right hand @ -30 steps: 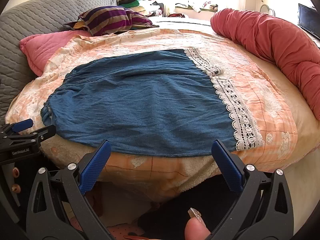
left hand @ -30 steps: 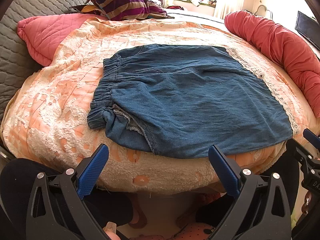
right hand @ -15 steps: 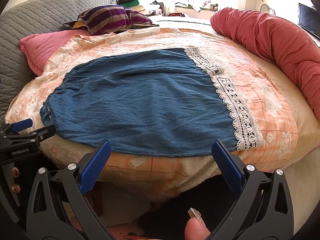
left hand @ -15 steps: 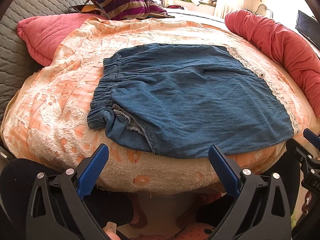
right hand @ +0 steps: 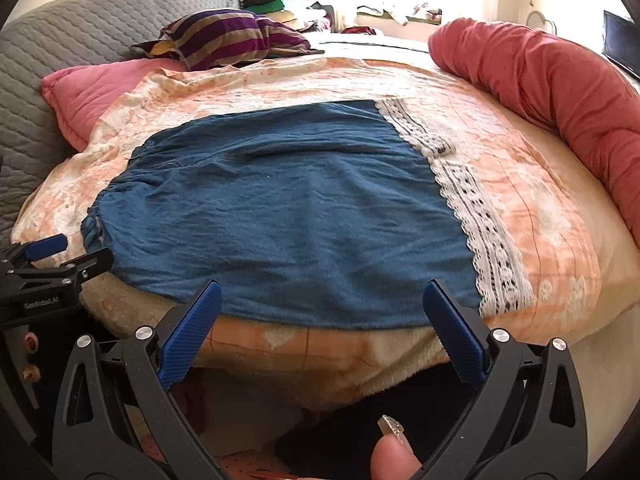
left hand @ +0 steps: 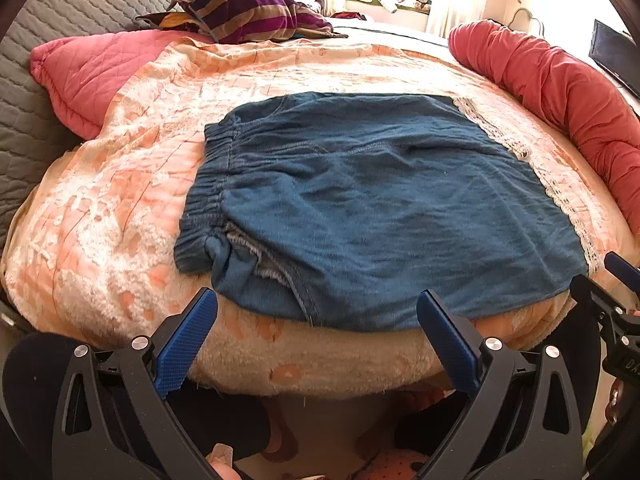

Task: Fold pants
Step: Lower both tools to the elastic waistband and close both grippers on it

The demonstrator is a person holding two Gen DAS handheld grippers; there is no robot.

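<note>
Blue denim pants lie folded flat on the peach blanket, with the elastic waistband at the left and white lace hems at the right. They also show in the right wrist view. My left gripper is open and empty, just short of the pants' near edge by the waistband end. My right gripper is open and empty at the near edge by the lace end. Each gripper shows at the edge of the other's view.
A pink quilted pillow and a grey quilted headboard are at the left. A striped cushion lies at the back. A red bolster runs along the right. The blanket's edge drops off just below the grippers.
Both grippers have edged slightly forward toward the pants' near edge. The pants have not moved.
</note>
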